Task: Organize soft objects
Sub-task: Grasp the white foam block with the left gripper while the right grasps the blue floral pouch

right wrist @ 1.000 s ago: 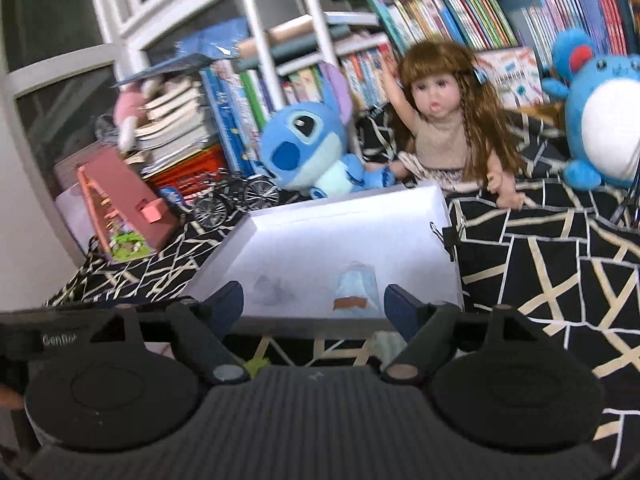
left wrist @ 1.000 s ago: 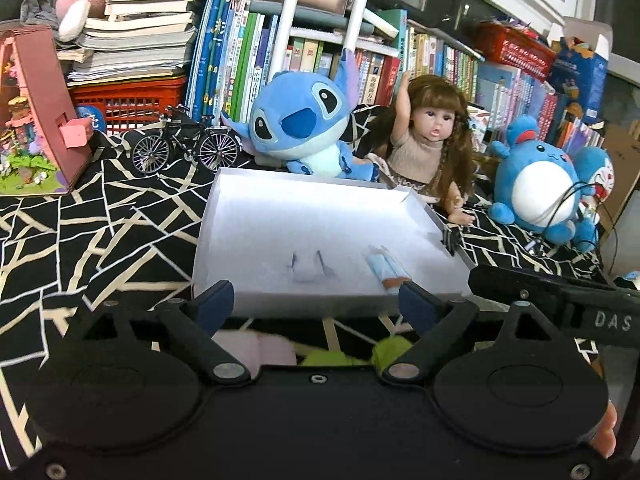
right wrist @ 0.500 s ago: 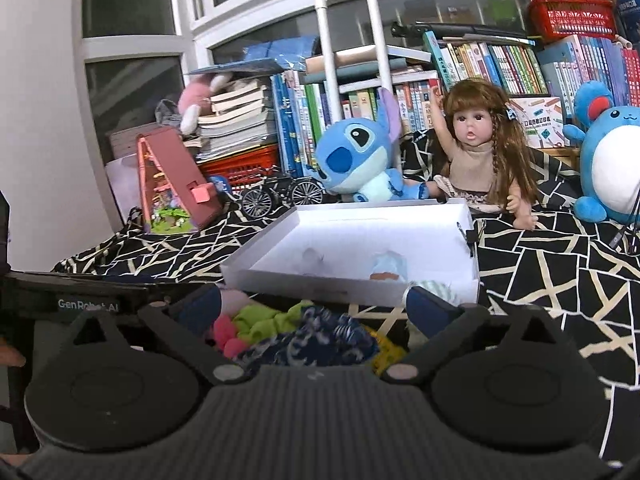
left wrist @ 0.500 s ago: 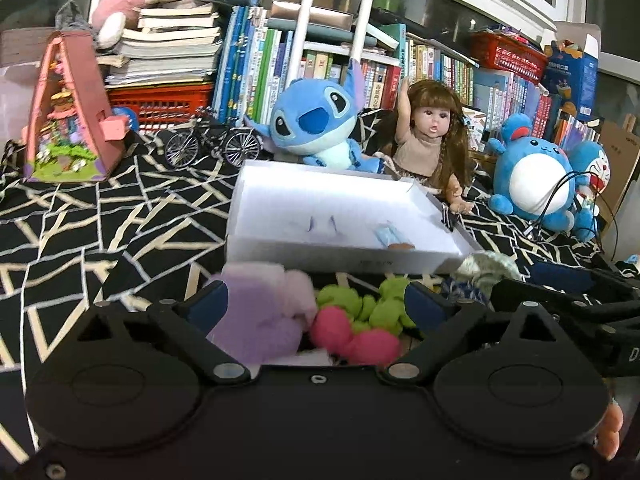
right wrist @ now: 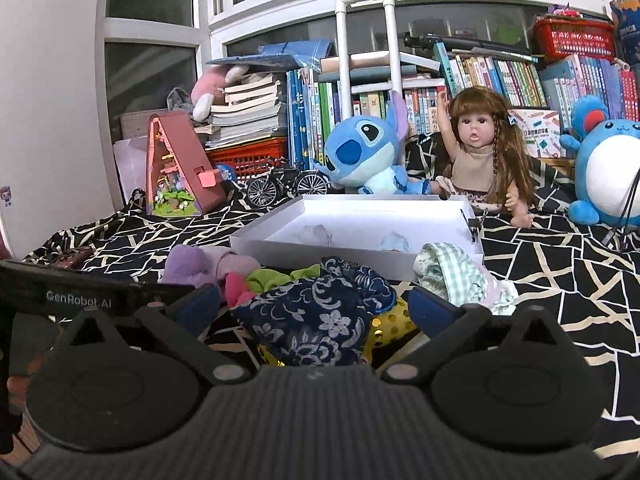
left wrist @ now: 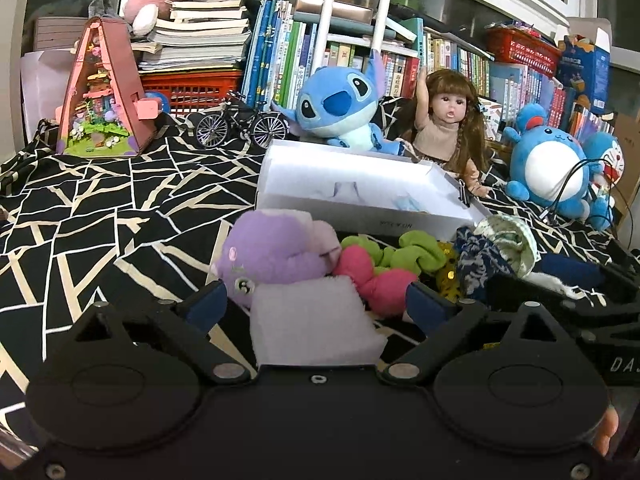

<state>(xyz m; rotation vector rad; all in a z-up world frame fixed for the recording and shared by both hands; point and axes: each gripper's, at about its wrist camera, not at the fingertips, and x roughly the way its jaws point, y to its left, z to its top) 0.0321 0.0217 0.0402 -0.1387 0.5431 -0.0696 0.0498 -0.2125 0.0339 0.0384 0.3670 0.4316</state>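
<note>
We see a purple plush [left wrist: 276, 252], a pink-and-green soft toy [left wrist: 384, 268], a navy pouch with pale floral print [right wrist: 316, 320], a green-checked cloth [right wrist: 456, 276], a white box [right wrist: 360, 240], and a black cloth with cream lines [left wrist: 120, 208].

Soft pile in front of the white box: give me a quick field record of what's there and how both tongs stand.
container: white shallow cardboard box, open, behind the pile
pile left: purple plush toy; pale lilac foam block
pile middle: pink and green plush pieces
pile right: navy floral fabric pouch; green checked cloth
left tongs: open, foam block between
right tongs: open, pouch between
</note>
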